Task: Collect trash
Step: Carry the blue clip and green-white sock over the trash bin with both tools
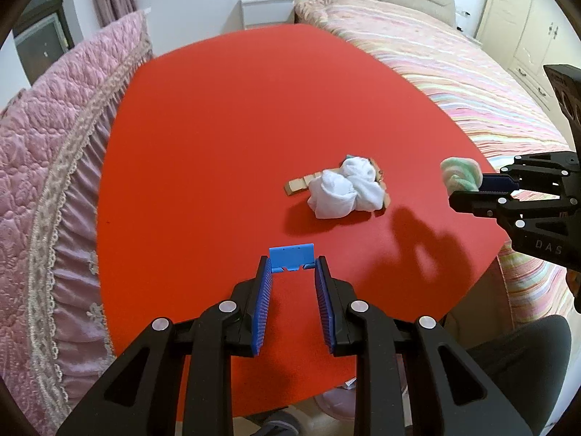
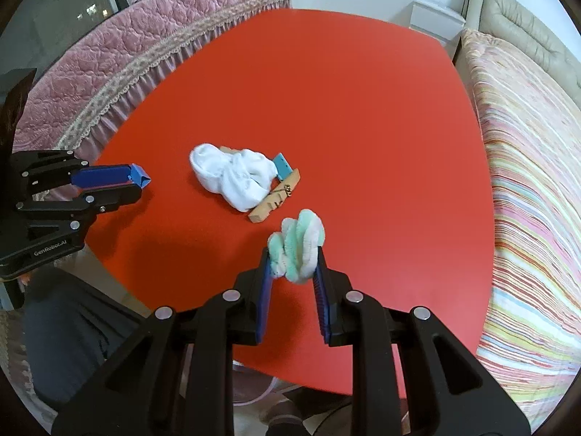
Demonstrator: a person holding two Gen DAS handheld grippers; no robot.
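Observation:
My right gripper (image 2: 293,258) is shut on a green and white fuzzy bundle (image 2: 297,245), held above the red table (image 2: 345,109); it also shows in the left wrist view (image 1: 460,174). My left gripper (image 1: 291,266) is shut on a small blue plastic piece (image 1: 291,257), also seen from the right wrist view (image 2: 141,177). A crumpled white cloth (image 1: 345,189) (image 2: 234,176) lies mid-table over a wooden block (image 1: 296,186) (image 2: 276,201) and a teal piece (image 2: 283,164).
A pink quilted cover (image 1: 54,167) borders the table's left side. A striped bed (image 1: 454,72) runs along the right. A white nightstand (image 1: 268,9) stands beyond the far edge. A dark chair (image 1: 523,356) sits near the front right.

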